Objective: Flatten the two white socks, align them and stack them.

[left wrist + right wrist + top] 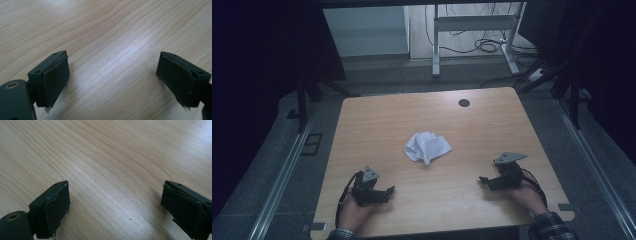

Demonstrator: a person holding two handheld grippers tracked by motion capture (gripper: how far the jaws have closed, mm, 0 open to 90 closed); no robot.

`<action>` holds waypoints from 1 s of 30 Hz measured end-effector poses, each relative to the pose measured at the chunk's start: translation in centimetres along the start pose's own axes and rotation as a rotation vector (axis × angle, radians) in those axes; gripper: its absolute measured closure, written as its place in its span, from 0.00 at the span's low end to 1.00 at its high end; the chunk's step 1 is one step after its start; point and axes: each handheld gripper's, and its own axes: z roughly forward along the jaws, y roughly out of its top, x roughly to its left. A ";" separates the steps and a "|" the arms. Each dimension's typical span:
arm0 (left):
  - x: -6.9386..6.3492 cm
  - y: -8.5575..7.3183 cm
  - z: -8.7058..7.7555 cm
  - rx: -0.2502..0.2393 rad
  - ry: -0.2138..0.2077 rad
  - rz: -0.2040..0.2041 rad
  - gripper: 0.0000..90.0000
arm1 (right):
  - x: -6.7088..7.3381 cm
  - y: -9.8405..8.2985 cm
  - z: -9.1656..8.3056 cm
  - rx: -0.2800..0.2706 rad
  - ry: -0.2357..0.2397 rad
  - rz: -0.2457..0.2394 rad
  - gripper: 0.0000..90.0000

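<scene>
With both my left gripper (pixel 388 190) and right gripper (pixel 482 180) gaping empty near the crumpled white cloth (pixel 427 147), a shallow pinch could snag one loose fold on the pale wooden table (pixel 377 125).

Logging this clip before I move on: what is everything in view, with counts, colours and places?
cloth: one, white, crumpled, middle of the table, apart from both grippers
table: one, light wood, centre of the high view
round hole: one, dark, far right part of the tabletop
desk frame: one, white, on the floor beyond the table
cables: several, black, on the floor under that frame
left gripper: one, black, open, near left of the table
right gripper: one, black, open, near right of the table
sleeve: plaid, on the right forearm
</scene>
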 end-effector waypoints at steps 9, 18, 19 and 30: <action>0.0 0.0 0.0 0.000 0.000 0.000 0.12 | 0.1 0.1 0.0 0.007 -0.005 0.004 0.09; 0.0 0.0 0.0 0.001 -0.001 0.001 0.12 | 0.4 0.5 0.0 0.040 -0.015 0.029 0.08; 0.0 0.0 0.0 0.001 -0.001 0.001 0.12 | 0.4 0.5 0.0 0.040 -0.015 0.029 0.08; 0.0 0.0 0.0 0.001 -0.001 0.001 0.12 | 0.4 1.5 -0.3 0.065 -0.006 0.089 0.20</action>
